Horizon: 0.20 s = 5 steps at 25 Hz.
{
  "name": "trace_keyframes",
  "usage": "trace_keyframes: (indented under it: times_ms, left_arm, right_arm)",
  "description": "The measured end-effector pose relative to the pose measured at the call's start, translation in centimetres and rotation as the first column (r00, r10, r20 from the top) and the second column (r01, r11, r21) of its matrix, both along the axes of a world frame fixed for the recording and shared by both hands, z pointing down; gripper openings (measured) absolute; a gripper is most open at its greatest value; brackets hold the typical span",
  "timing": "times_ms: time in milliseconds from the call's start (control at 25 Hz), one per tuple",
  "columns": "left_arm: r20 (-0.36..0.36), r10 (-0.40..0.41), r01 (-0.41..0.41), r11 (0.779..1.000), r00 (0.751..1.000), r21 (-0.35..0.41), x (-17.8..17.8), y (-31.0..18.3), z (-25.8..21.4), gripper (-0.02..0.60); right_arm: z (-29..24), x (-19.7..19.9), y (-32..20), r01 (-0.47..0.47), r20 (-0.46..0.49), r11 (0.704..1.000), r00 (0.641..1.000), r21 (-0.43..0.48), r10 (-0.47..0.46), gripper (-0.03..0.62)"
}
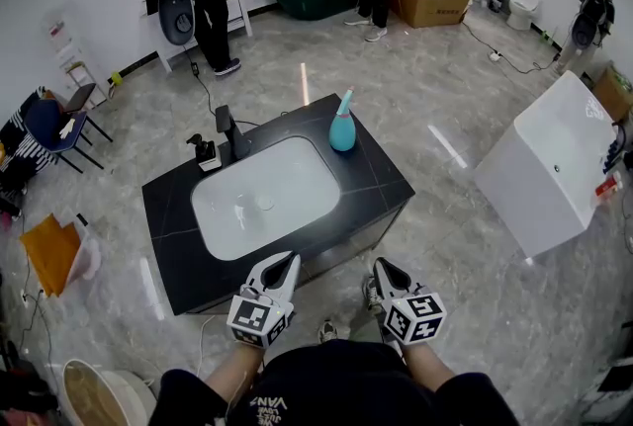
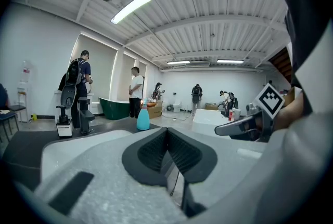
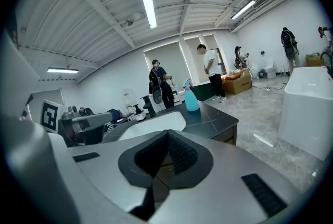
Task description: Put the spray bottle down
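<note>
The bottle (image 1: 342, 126) stands upright on the dark worktop (image 1: 381, 179), just off the basin's (image 1: 287, 177) far right corner and well apart from both claws. The left claw (image 1: 287, 261) and right claw (image 1: 381, 266) hang on the basin's near side, each with its jaws pressed together on nothing. The white basin shows only its drain (image 1: 263, 203). A black tap (image 1: 227, 132) stands at its far left.

Left tool (image 2: 167, 131): jaws pressed together, nothing between them. Beyond its tips and slightly to the left, the spray bottle (image 2: 143, 119) stands upright on the dark surface (image 2: 117, 124). The right tool (image 2: 229, 128) lies level to the right.
</note>
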<state>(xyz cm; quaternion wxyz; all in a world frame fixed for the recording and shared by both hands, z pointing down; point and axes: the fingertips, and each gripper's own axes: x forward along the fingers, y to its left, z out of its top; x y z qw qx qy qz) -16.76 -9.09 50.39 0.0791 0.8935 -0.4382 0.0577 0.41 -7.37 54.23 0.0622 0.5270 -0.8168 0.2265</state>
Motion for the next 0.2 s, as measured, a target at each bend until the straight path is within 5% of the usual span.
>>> trace_keyframes:
  times_ms: [200]
  left_arm:
    - [-0.007, 0.001, -0.001, 1.0, 1.0, 0.0, 0.18, -0.19, -0.04, 0.011]
  right_arm:
    - [-0.02, 0.01, -0.17, 0.003, -0.001, 1.0, 1.0, -0.002, -0.003, -0.003]
